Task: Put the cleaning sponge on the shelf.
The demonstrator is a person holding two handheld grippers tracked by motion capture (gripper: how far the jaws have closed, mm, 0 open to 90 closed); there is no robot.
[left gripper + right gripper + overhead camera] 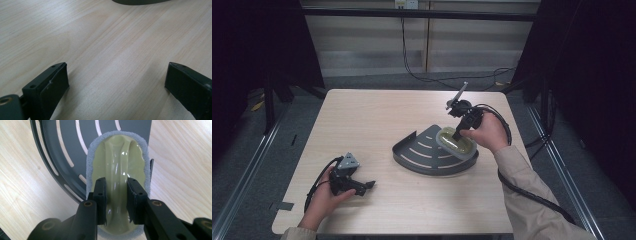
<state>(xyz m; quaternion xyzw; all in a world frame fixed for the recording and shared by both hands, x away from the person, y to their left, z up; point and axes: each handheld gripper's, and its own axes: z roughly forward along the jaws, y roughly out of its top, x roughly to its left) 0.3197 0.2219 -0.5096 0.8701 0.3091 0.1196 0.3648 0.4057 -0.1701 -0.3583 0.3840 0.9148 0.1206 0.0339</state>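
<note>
The right gripper (116,195) is clamping its jaws on the raised centre ridge of a pale green scrubber (117,167), one jaw pressing each flank of that glossy handle. The grey fuzzy pad rimming the scrubber is spreading out to either side of the jaws. In the high view the right gripper (458,135) is pointing down into the scrubber (455,143), which is sitting on the right part of a dark grey corner rack (424,152). Seen from the right gripper view, the rack (62,150) is lying flat with its curved slots showing pale wood through them, and the scrubber is overhanging its straight edge slightly.

Over to the left gripper (116,80): its jaws are standing wide apart, released, with nothing but bare wood between them. In the high view the left gripper (362,186) is resting low near the front left of the worktop (362,115), well apart from the rack, with the person's hand wrapped around it and its cable looping behind.

The worktop is light wood grain with rounded corners. Beyond it, grey carpet is running to a pale wall with cables trailing down, and dark curtains are hanging at both sides.
</note>
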